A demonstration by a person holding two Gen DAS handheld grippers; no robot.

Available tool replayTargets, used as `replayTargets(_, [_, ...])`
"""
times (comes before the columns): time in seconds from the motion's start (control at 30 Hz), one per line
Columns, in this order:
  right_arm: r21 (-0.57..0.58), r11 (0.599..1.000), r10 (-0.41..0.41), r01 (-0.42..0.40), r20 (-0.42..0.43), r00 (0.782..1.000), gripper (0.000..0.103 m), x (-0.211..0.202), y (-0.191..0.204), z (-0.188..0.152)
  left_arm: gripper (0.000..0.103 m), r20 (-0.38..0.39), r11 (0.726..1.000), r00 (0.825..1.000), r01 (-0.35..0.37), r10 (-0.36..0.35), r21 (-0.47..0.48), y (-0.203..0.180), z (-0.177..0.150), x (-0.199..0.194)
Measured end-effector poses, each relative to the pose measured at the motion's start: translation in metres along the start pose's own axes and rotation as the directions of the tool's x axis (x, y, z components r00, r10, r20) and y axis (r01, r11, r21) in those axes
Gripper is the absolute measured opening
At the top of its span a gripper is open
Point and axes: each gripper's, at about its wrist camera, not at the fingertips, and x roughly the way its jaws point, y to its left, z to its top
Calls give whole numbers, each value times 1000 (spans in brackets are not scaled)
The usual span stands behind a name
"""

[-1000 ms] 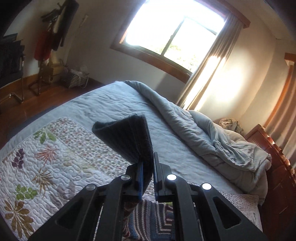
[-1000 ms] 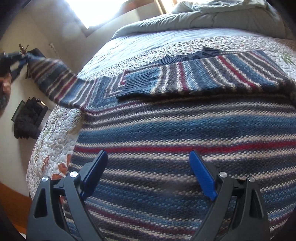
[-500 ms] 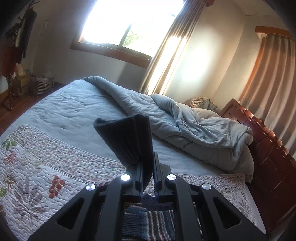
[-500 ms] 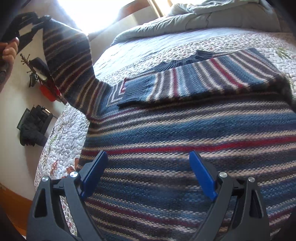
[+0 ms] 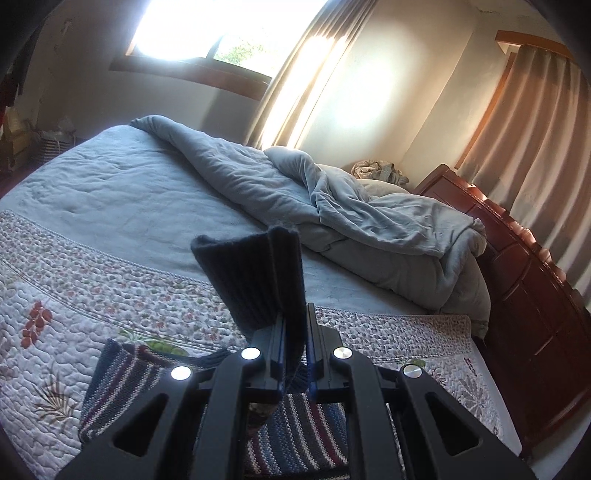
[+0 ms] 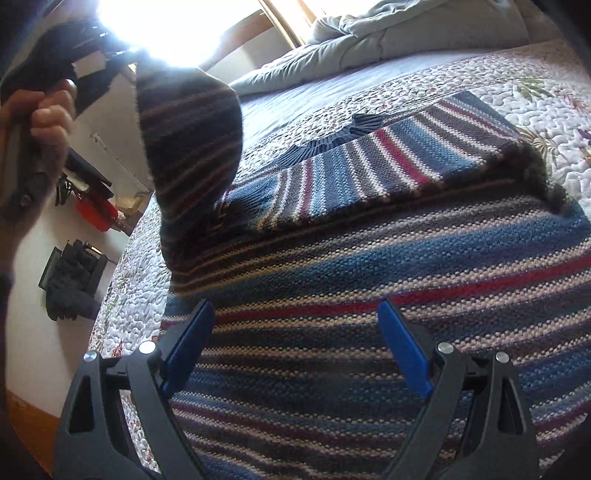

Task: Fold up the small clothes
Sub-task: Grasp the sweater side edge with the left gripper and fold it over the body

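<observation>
A striped knit sweater (image 6: 369, 266) in blue, grey and red lies flat on the quilted bed. Its right sleeve (image 6: 391, 162) is folded across the chest. My left gripper (image 5: 295, 343) is shut on the dark ribbed cuff (image 5: 255, 273) of the other sleeve and holds it up in the air; that lifted sleeve (image 6: 188, 147) hangs at the upper left of the right wrist view, with the hand holding the left gripper (image 6: 44, 110) beside it. My right gripper (image 6: 295, 343) is open and empty, low over the sweater's body.
A floral quilt (image 5: 74, 295) covers the bed. A rumpled grey duvet (image 5: 332, 206) lies at the far side. A dark wooden headboard (image 5: 535, 295) stands on the right, curtains and a bright window (image 5: 221, 33) behind. Dark furniture (image 6: 70, 280) stands by the left wall.
My left gripper has carried the sleeve cuff up and toward the right, over the sweater's body. The sleeve now hangs closer to the right gripper. The right gripper has stayed in place, open.
</observation>
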Motion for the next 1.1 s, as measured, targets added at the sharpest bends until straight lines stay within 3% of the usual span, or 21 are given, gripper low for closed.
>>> replayTargets(0.23, [69, 998, 2, -3, 9, 1000, 90, -7, -21, 3, 8, -17, 998, 999, 32, -33, -56, -5, -44, 35])
replayTargets(0.53, [141, 990, -9, 3, 37, 999, 90, -17, -43, 6, 8, -98, 991, 993, 54, -67, -123, -3, -103, 86])
replayTargets(0.83, [203, 979, -14, 2, 58, 998, 90, -27, -65, 8, 10, -187, 982, 974, 93, -124, -165, -1, -146, 123])
replayTargets(0.87, [210, 978, -14, 1, 60, 998, 90, -28, -67, 8, 13, -202, 979, 970, 103, -138, -174, -1, -151, 126])
replayTargets(0.93, [222, 975, -21, 8, 56, 998, 90, -27, -71, 8, 47, -222, 976, 963, 110, -151, -186, -3, -156, 128])
replayTargets(1.0, [229, 973, -17, 4, 53, 998, 90, -25, -74, 8, 60, -210, 978, 966, 119, -155, -174, -5, -158, 121])
replayTargets(1.1, [230, 973, -19, 6, 55, 998, 90, -23, -73, 8, 70, -203, 977, 961, 163, -189, -137, -9, -153, 100])
